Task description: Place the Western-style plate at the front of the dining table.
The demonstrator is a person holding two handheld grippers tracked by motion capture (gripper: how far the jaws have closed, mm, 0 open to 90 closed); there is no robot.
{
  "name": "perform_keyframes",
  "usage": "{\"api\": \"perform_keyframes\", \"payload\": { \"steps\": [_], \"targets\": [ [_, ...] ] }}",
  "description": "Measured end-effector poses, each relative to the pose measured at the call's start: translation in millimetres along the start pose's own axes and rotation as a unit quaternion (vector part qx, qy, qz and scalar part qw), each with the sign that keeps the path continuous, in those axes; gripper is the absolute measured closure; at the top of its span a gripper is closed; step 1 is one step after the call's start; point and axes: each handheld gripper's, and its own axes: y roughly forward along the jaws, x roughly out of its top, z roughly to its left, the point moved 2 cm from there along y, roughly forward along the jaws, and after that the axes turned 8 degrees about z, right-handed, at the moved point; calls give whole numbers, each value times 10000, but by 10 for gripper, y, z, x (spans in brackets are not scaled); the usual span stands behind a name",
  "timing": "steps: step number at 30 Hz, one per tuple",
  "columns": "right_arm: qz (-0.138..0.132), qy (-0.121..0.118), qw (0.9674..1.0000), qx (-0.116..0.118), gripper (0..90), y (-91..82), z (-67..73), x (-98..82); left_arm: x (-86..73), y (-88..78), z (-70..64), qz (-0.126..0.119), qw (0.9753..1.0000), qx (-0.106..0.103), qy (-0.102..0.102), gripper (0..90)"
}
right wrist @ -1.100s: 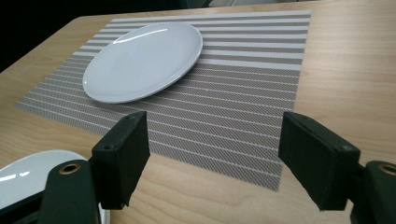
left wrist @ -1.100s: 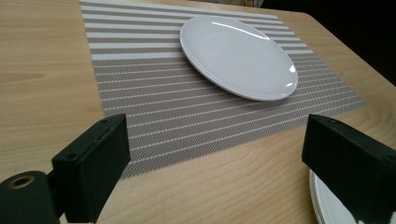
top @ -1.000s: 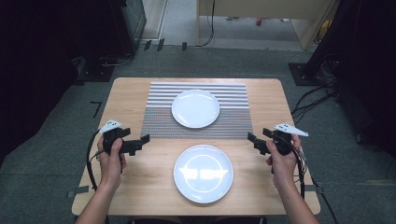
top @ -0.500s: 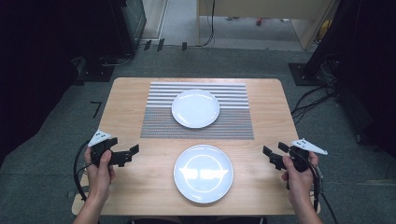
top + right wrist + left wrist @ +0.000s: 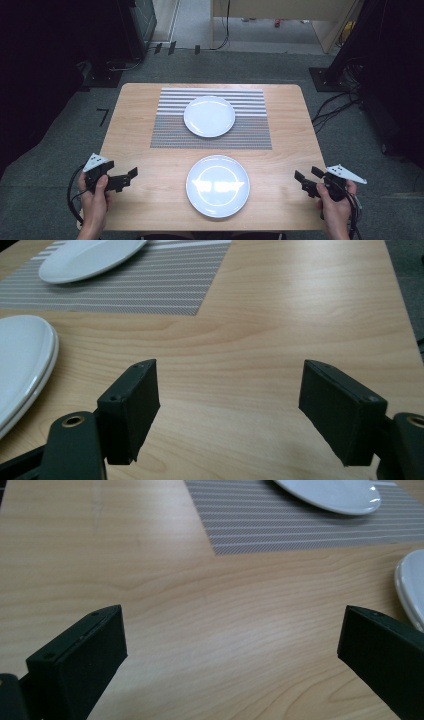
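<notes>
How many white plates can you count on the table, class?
2. One plate sits on the striped placemat at the far side of the table. The other plate lies on bare wood near the front edge. Its double-looking rim may hide another beneath.

High view overhead facing forward, gripper views low, close, sharing near plate point(image 5: 217, 185)
</notes>
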Motion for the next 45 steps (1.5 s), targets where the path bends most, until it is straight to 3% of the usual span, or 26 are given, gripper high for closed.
{"api": "perform_keyframes", "payload": {
  "steps": [10,17,23,31,35,45],
  "targets": [
    [108,189,9996,-170,241,-90,-176,-224,-345,-105,268,130,9992,278,-256,0],
    [260,220,9989,-311,242,-84,-213,-336,-505,-106,327,270,9983,403,-307,0],
    [426,76,9972,-615,239,15,-166,-366,-498,-75,290,374,9971,661,-91,0],
    [633,-396,9904,-1166,201,91,-51,-364,-469,31,245,565,9930,1027,129,0],
    [629,-364,9903,-1185,195,98,-34,-366,-485,57,209,607,9904,1203,321,0],
    [683,-404,9903,-1141,153,105,-29,-366,-495,58,208,563,9906,1209,317,0]
  ]
}}
